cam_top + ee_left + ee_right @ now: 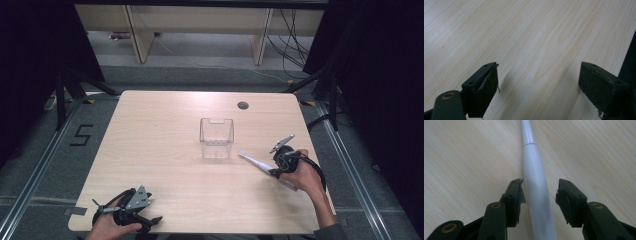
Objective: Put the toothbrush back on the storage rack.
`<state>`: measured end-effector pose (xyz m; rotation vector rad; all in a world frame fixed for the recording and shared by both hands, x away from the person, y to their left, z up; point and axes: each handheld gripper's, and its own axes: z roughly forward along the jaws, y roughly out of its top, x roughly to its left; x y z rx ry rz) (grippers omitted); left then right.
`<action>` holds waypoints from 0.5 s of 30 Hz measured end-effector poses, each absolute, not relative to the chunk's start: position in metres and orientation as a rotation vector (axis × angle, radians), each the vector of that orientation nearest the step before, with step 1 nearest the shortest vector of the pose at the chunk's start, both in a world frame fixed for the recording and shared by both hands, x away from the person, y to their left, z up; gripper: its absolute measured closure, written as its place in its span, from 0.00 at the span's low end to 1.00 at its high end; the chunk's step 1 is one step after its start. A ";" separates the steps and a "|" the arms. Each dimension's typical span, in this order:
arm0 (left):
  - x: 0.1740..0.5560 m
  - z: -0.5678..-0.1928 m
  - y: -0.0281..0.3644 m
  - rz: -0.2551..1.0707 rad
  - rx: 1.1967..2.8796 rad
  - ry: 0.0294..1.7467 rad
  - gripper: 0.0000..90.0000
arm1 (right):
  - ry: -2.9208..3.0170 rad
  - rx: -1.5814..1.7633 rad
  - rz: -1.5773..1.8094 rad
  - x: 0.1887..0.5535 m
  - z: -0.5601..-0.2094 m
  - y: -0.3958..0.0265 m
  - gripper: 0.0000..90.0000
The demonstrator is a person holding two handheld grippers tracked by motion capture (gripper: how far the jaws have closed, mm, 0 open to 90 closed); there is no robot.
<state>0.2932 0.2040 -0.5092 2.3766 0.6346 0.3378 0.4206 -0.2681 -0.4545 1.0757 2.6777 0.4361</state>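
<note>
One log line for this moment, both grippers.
left gripper: open, idle on table | right gripper: open astride white toothbrush | clear box: empty

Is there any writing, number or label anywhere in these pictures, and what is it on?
"5": marked in black on the grey floor, left of the table.
No writing can be made out on the clear container or the white toothbrush.

White electric toothbrush (535, 182) lies flat on the wooden table, near the clear box.
</note>
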 end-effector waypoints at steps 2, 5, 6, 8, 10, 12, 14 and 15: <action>0.293 -0.509 0.204 0.334 2.380 0.637 0.17 | 2.693 1.067 0.422 0.423 -0.456 -0.266 0.62; 0.294 -0.509 0.205 0.332 2.381 0.639 0.17 | 2.718 1.073 0.405 0.428 -0.458 -0.264 0.63; 0.294 -0.509 0.204 0.332 2.381 0.639 0.17 | 2.715 1.090 0.400 0.429 -0.459 -0.264 0.63; 0.293 -0.509 0.204 0.330 2.382 0.638 0.17 | 2.722 1.096 0.388 0.430 -0.461 -0.265 0.63; 0.293 -0.509 0.205 0.333 2.383 0.634 0.17 | 2.728 1.105 0.374 0.432 -0.461 -0.265 0.64; 0.294 -0.509 0.204 0.333 2.380 0.634 0.17 | 2.735 1.100 0.369 0.433 -0.462 -0.264 0.64; 0.294 -0.509 0.204 0.331 2.379 0.640 0.17 | 2.750 1.085 0.372 0.434 -0.462 -0.264 0.64; 0.293 -0.510 0.204 0.334 2.372 0.646 0.17 | 2.755 1.080 0.367 0.435 -0.463 -0.263 0.64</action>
